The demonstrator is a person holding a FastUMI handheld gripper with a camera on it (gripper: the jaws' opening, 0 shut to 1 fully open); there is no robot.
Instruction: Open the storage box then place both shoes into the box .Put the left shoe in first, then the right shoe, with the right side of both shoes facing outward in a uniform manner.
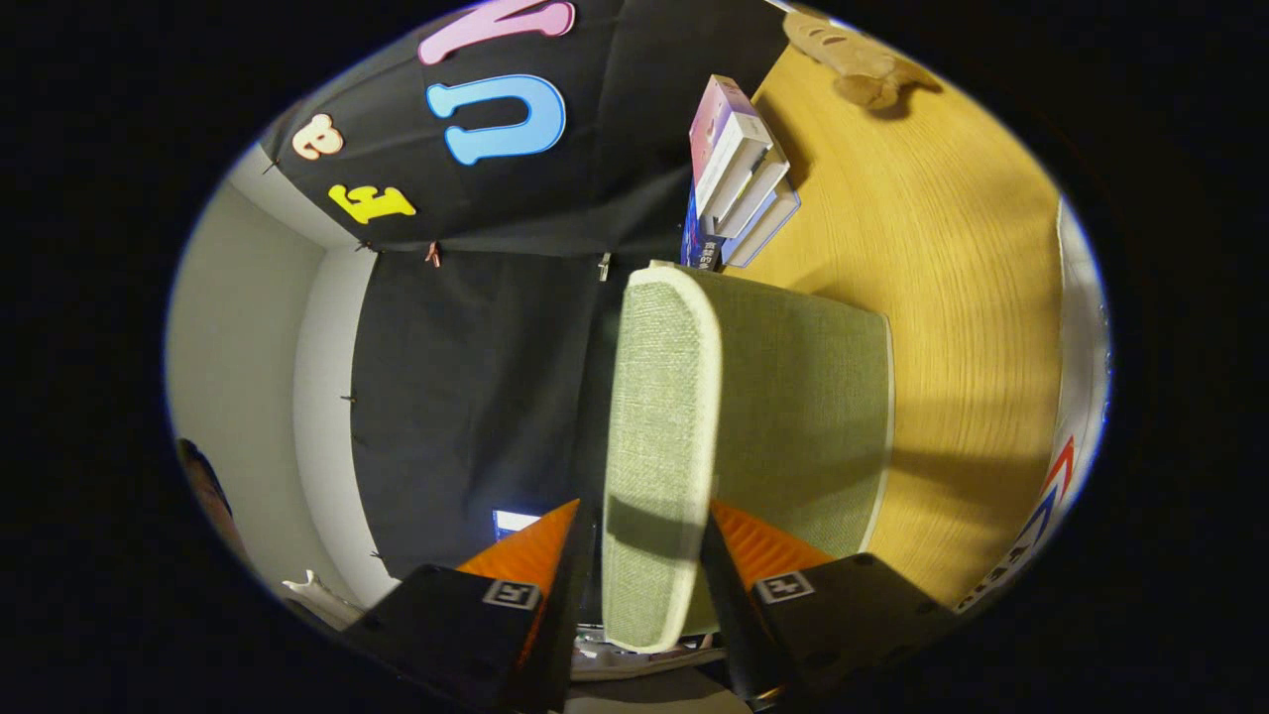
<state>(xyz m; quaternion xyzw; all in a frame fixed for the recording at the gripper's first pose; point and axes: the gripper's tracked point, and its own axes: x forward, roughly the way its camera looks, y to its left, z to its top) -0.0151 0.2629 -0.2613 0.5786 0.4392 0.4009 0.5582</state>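
My gripper [646, 543] is shut on the storage box's lid [658, 416], a pale green fabric panel with a cream rim. The lid stands on edge between the two orange fingers [530, 557], which press on its flat faces. It is swung up from the box body [808, 412], the same green fabric, which sits on the wooden table just beyond and beside the right finger. The view is rolled sideways, so the table runs up along one side. The inside of the box is hidden behind the lid. A tan, soft-looking object [858, 61] lies far off on the table; I cannot tell whether it is a shoe.
A stack of books [742, 183] lies on the wooden table [962, 297] just past the box, against the black cloth wall. A striped edge [1041, 526] runs along the table's near side. Part of a person [206, 488] is by the grey wall beyond the left finger.
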